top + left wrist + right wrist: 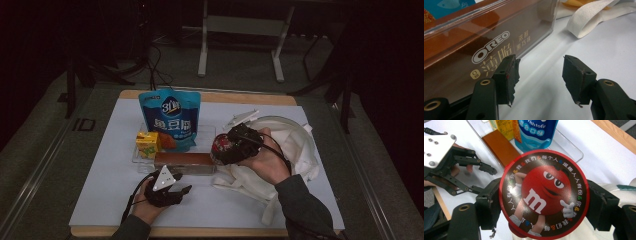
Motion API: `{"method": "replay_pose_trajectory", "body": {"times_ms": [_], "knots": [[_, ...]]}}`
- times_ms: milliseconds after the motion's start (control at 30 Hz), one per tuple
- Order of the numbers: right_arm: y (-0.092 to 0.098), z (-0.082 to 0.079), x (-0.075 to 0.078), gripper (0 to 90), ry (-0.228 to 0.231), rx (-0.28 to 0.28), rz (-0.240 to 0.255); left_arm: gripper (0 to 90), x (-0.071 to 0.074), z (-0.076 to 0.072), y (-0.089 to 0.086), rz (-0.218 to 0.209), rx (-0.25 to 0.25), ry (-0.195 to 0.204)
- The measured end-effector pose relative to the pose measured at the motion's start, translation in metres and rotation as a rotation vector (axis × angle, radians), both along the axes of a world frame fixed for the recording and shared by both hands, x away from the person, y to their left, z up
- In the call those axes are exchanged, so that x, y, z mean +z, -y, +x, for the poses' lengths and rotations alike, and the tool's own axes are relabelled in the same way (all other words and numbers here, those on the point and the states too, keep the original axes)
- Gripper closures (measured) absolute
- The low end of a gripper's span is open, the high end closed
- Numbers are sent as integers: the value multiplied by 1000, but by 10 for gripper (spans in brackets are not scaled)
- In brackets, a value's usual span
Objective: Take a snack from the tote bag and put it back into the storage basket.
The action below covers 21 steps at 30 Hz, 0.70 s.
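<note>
High view: right gripper (231, 146) carrying a round M&M's tub (220, 146) just at the 3 o'clock end of the clear tray (136, 159), above the table (100, 200), beside the white tote bag (290, 140). Right gripper view: jaws clamped on opposite edges of the tub's (544, 193) red lid, lid face turned to the camera. Inside the tray: a brown Oreo box (182, 160) along the 6 o'clock wall, a yellow juice carton (148, 143) at 9 o'clock, a blue fish-tofu pouch (170, 119) standing toward 12 o'clock. Left gripper (172, 191) resting at 6 o'clock of the tray, jaws parted with nothing between them; left gripper view puts its tips just beside the Oreo box (474, 42), one pad (507, 75) near the tray wall. Likely step: setting the tub into the free 3 o'clock end of the tray. Risks, as judged: thin hold on a curved rim, so a tilt or a knock against the tray wall could twist the tub loose; little free room, so a careless descent could tip the pouch or land on the Oreo box; bag strap (586, 22) near the tray could snag.
</note>
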State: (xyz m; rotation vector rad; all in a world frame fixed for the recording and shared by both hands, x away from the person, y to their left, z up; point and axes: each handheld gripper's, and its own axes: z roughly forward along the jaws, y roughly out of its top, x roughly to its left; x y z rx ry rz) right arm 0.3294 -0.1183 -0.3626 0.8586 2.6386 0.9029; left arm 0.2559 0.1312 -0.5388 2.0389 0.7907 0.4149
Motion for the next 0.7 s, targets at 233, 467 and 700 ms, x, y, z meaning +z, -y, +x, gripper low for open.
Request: {"method": "replay_pose_trajectory", "body": {"times_ms": [233,467,700], "knots": [[-9,5,-1,255,-9,-1,0,455,0,0,0,1,-1,1],[-14,10,-2,255,-17,-7,4,455,0,0,0,0,-1,0],[-18,17,0,255,-21,-20,13,455,0,0,0,0,-2,0]]}}
